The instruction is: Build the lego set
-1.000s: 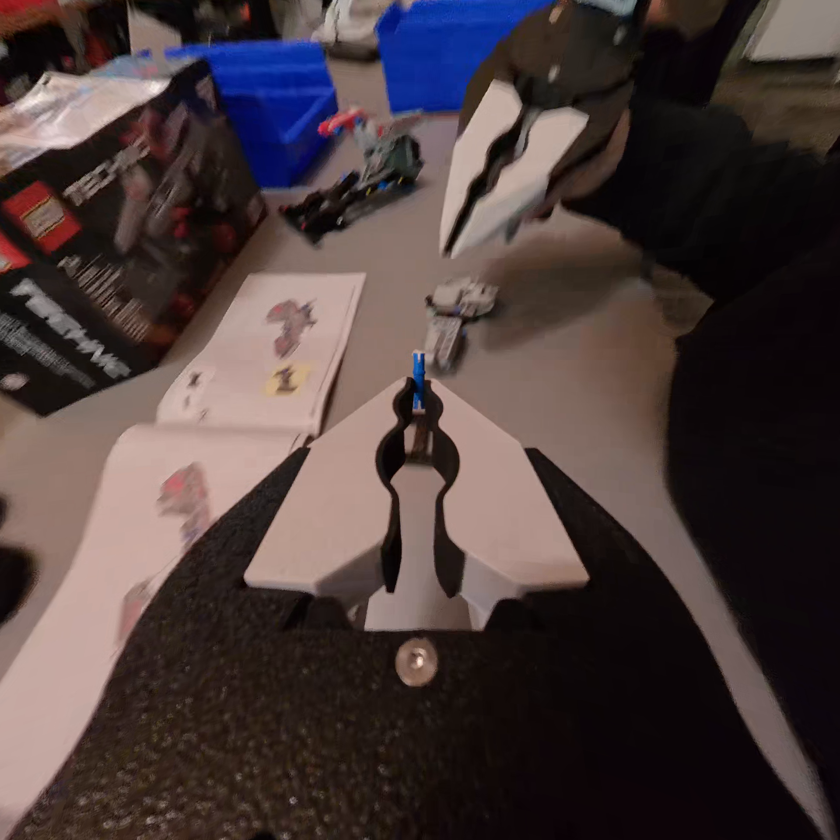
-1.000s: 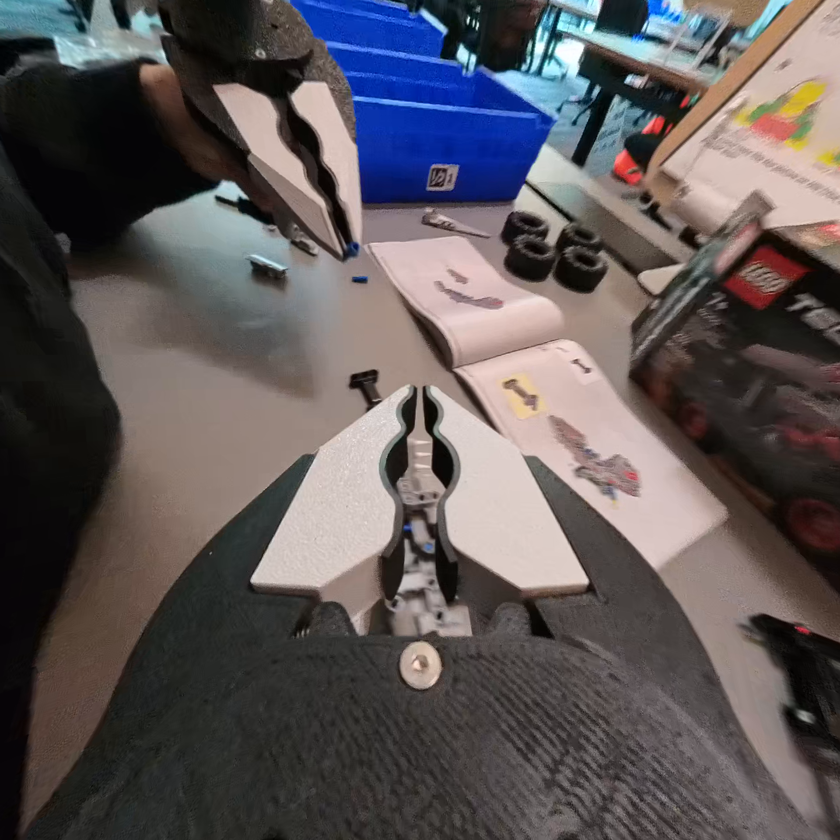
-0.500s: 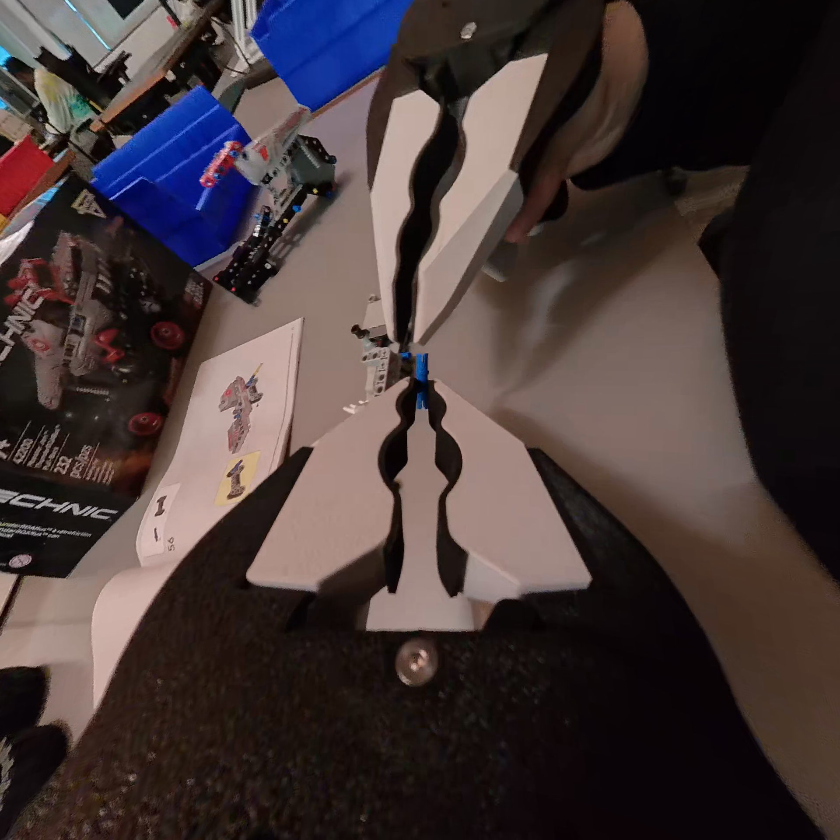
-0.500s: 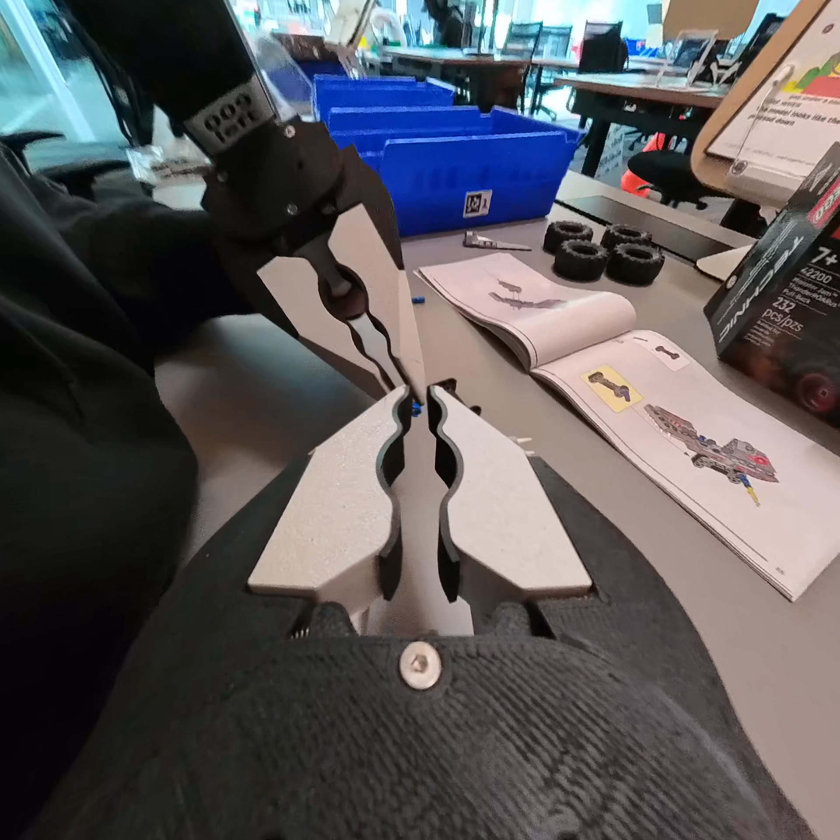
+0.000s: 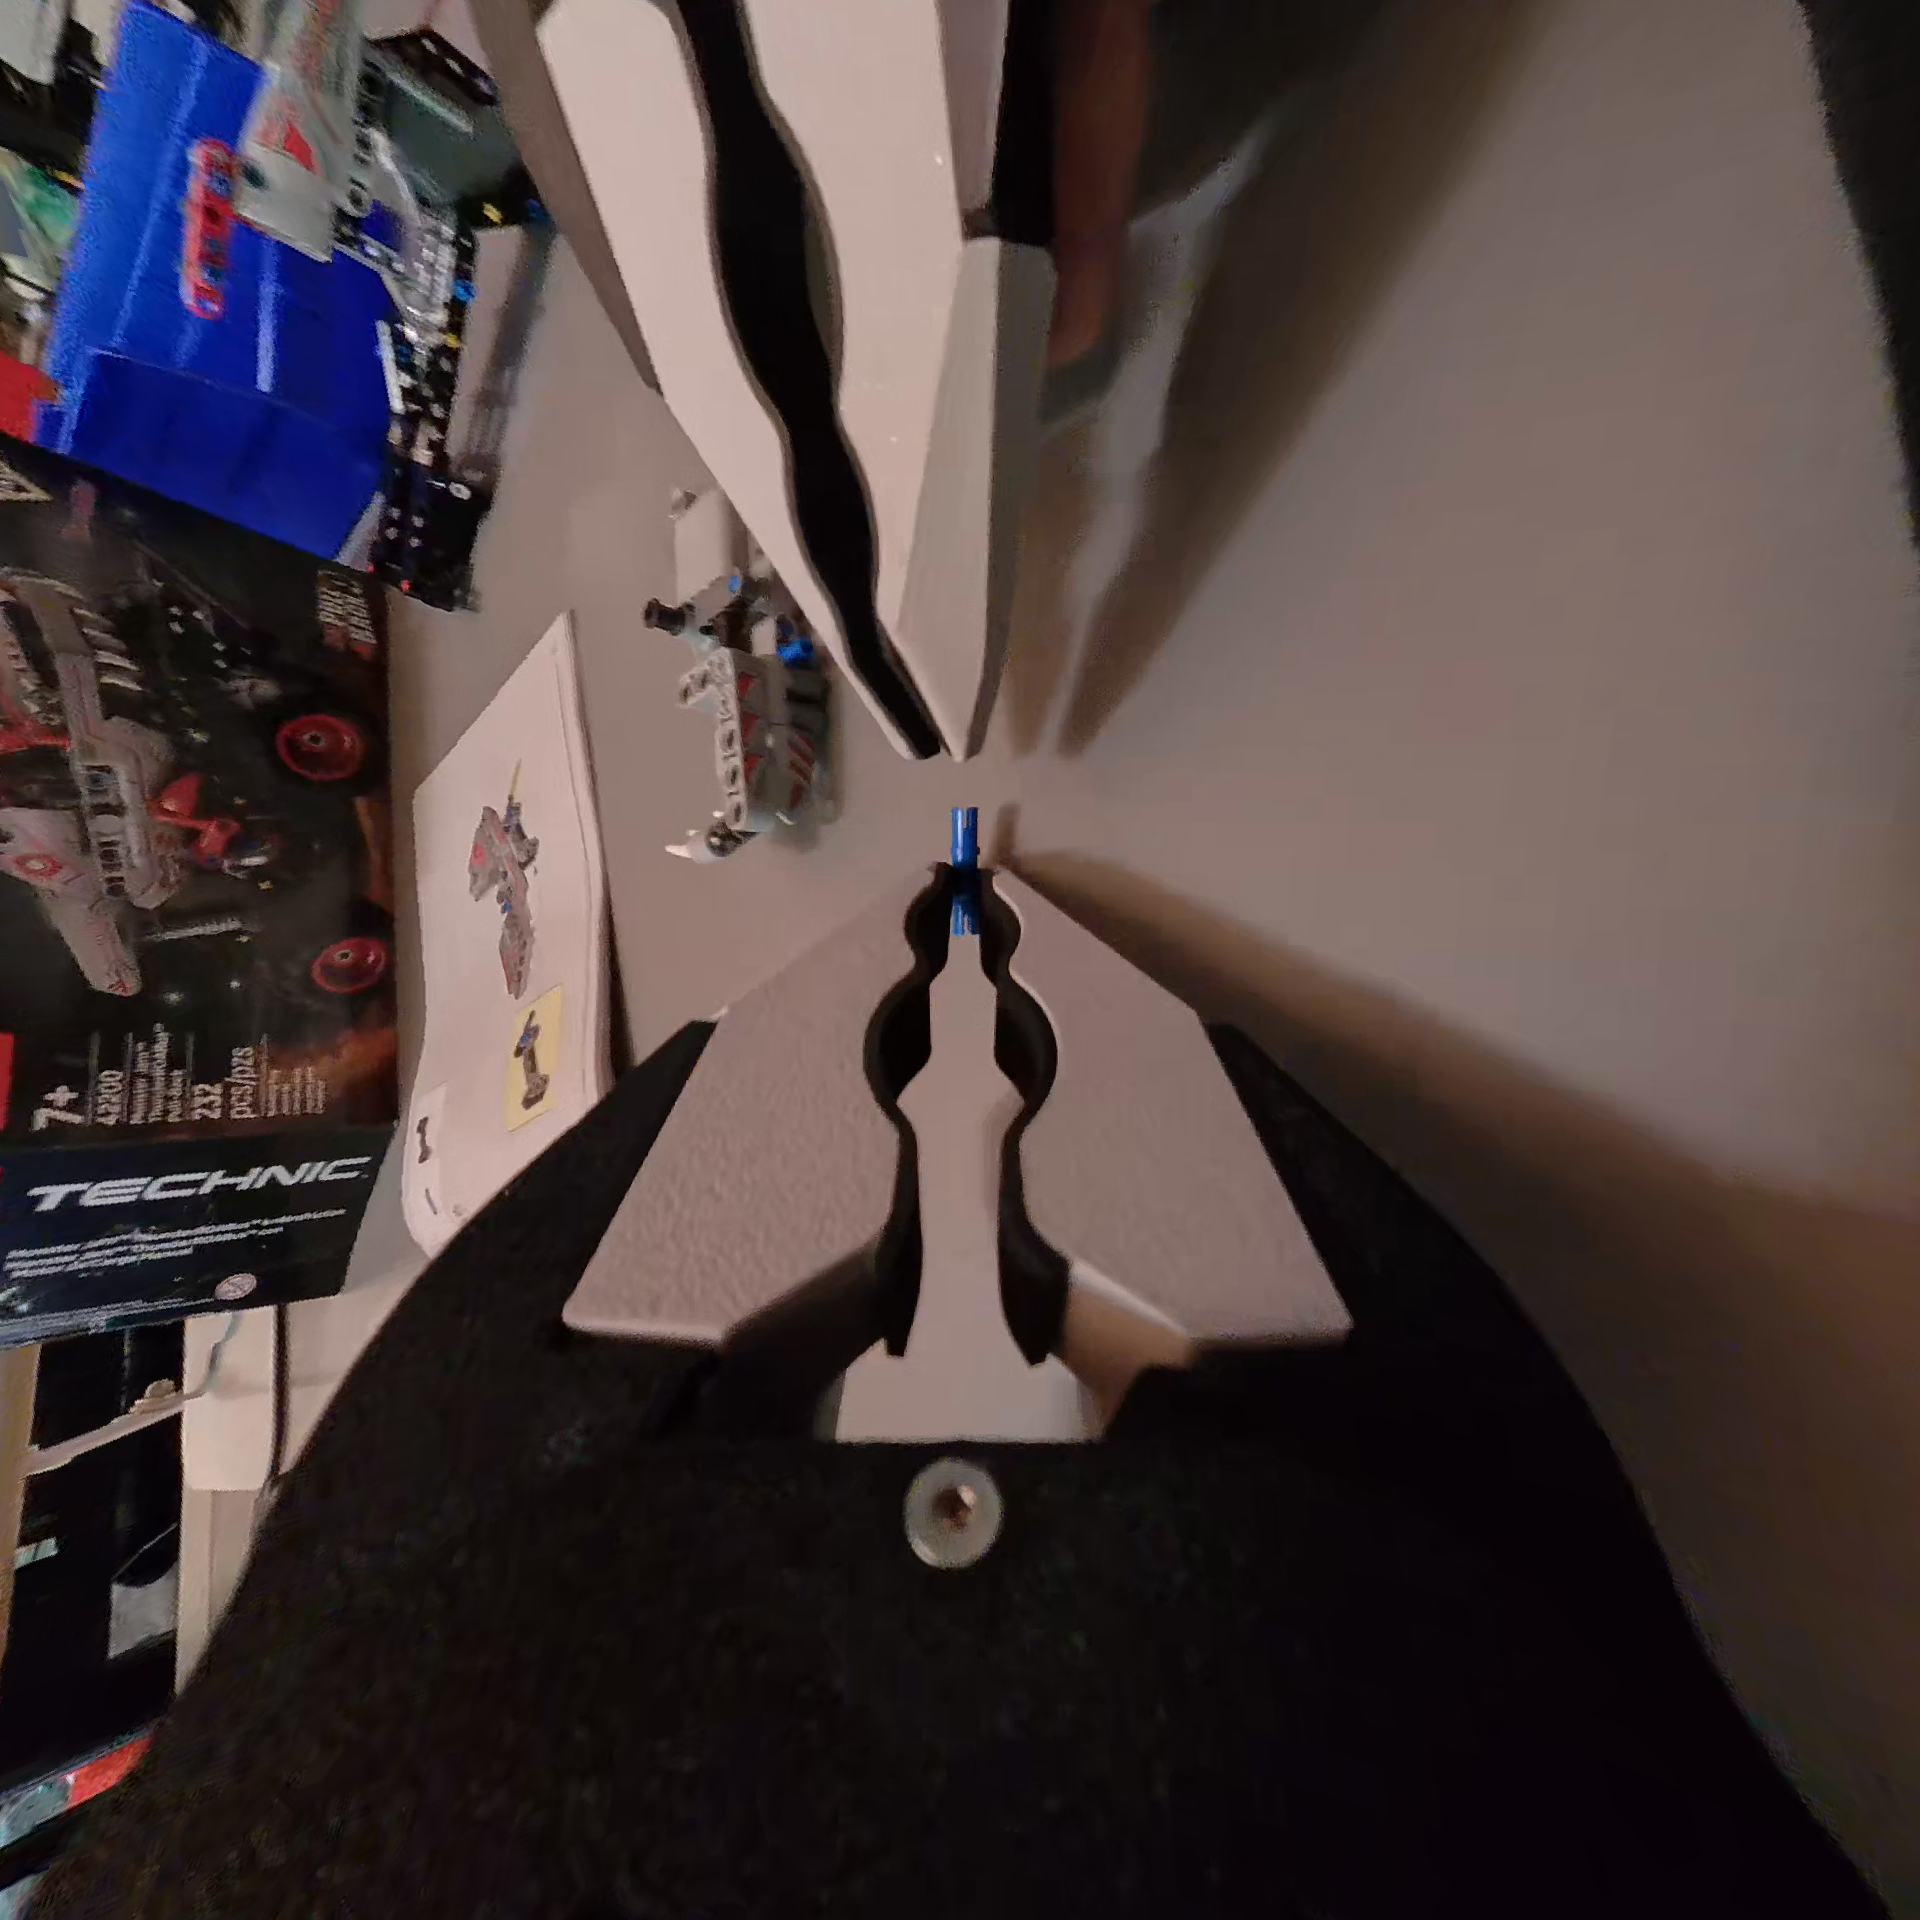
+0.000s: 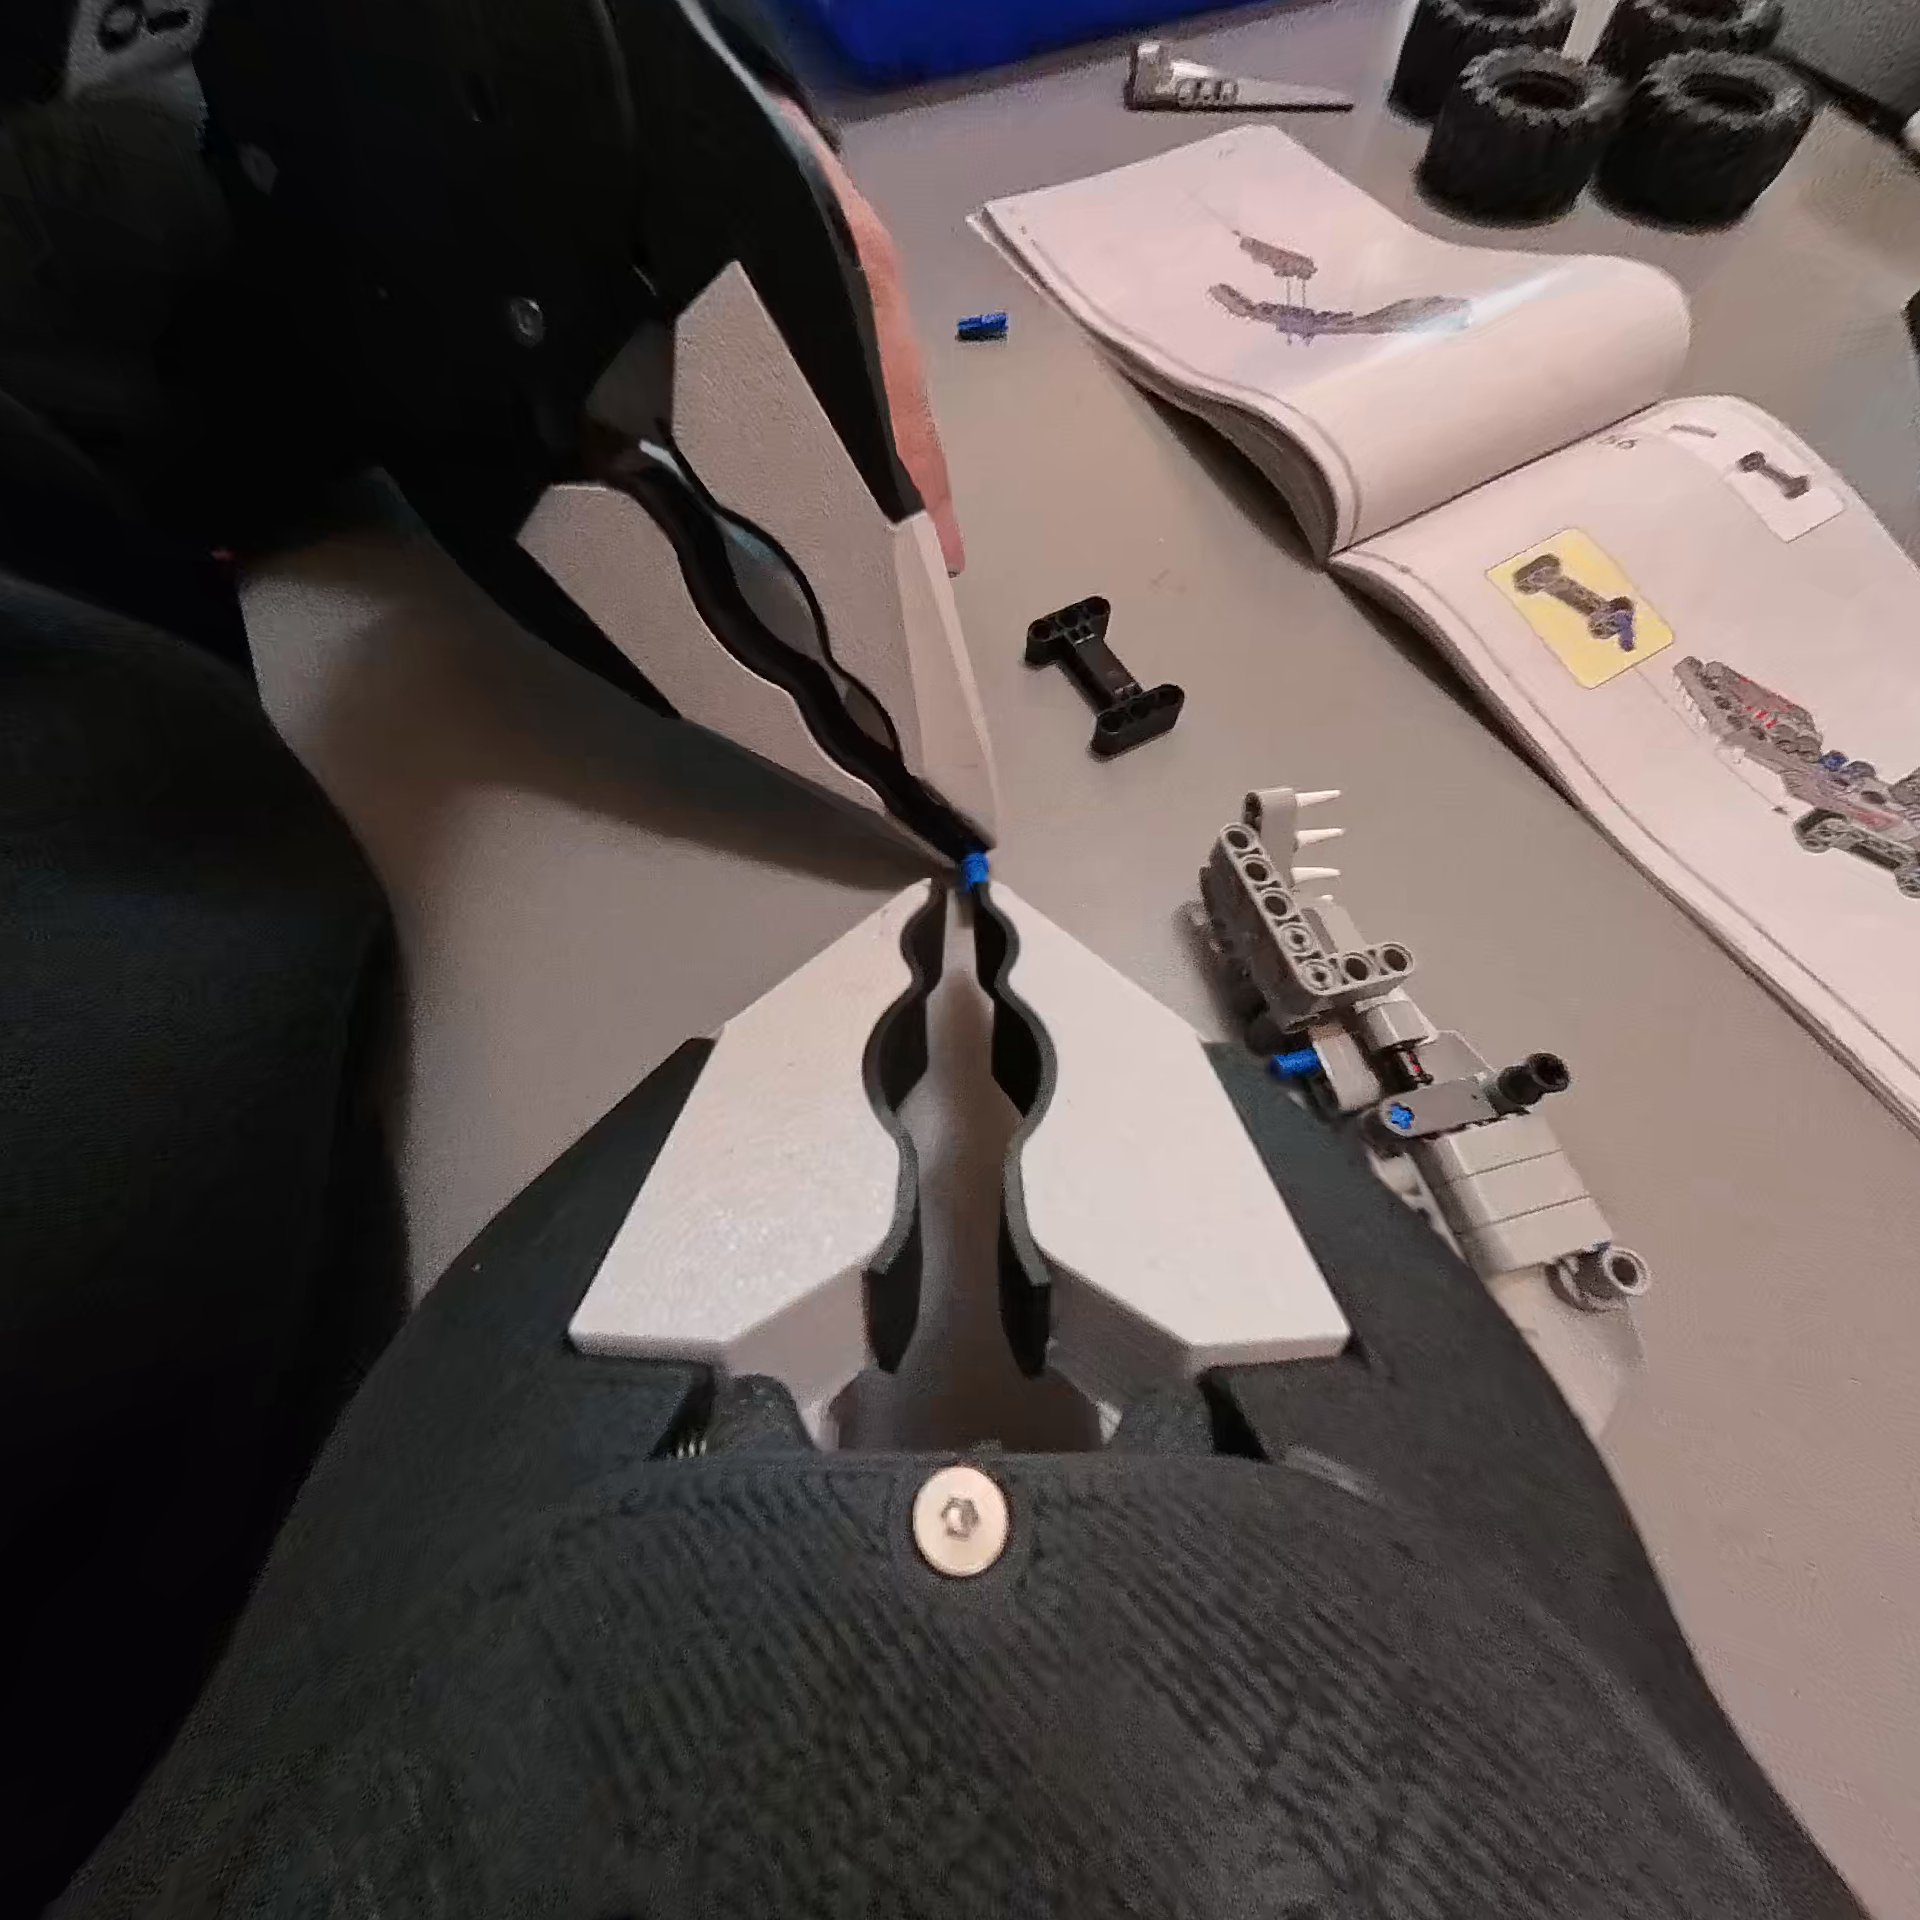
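Grey table (image 6: 1195,540) carries everything. Open instruction booklet (image 6: 1455,343) lies flat at right side. Grey lego assembly (image 6: 1382,1029) just beside it, toothed end toward black H-shaped piece (image 6: 1103,675). Loose blue pin (image 6: 982,324) farther off. Four black tyres (image 6: 1600,114) clustered at far edge, grey wedge piece (image 6: 1216,91) near them. Set box (image 5: 187,883) and blue bin (image 5: 208,312) stand beyond booklet.

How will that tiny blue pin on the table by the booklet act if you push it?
The small blue plastic pin looks round and lies on its side on the smooth grey table, so it would probably roll. It seems very light, so a nudge may flick it away. It looks stiff, unlikely to bend.
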{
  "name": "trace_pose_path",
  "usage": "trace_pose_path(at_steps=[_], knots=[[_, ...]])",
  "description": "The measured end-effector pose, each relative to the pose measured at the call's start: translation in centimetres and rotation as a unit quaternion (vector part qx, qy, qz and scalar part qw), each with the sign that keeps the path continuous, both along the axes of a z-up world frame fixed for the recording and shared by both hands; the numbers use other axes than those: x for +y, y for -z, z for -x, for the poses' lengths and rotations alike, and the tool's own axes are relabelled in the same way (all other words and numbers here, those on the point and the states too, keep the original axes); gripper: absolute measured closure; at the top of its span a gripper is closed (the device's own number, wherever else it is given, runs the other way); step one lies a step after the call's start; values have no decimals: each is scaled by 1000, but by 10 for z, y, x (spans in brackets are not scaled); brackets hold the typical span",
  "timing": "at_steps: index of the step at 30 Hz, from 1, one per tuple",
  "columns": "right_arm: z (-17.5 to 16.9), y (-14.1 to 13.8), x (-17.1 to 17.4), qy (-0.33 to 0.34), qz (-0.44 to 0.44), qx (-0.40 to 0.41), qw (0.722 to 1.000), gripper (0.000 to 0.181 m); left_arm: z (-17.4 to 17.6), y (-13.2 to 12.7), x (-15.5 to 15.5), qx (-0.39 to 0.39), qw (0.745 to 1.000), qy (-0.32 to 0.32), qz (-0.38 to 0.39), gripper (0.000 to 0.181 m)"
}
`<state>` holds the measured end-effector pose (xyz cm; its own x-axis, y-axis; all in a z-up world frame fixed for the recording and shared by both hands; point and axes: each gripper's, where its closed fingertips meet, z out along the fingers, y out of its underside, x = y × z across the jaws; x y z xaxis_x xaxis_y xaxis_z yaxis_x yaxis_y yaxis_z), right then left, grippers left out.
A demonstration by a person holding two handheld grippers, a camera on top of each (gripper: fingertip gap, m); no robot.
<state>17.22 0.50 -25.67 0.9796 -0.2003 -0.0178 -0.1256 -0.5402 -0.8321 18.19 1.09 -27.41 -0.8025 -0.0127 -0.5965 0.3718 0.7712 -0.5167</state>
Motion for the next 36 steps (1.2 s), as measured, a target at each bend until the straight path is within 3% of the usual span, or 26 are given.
trace_pose_path(at_steps=[9,25,36], knots=[[4,21,-3,2,60,28,998,181,7,4,-5,78,997,-4,24,180],[1,21,-3,7,60,28,998,180,9,-1,3,172,981,-30,86,166],[1,20,2,-8,64,6,998,167,11,-10,18,224,966,-45,122,166]])
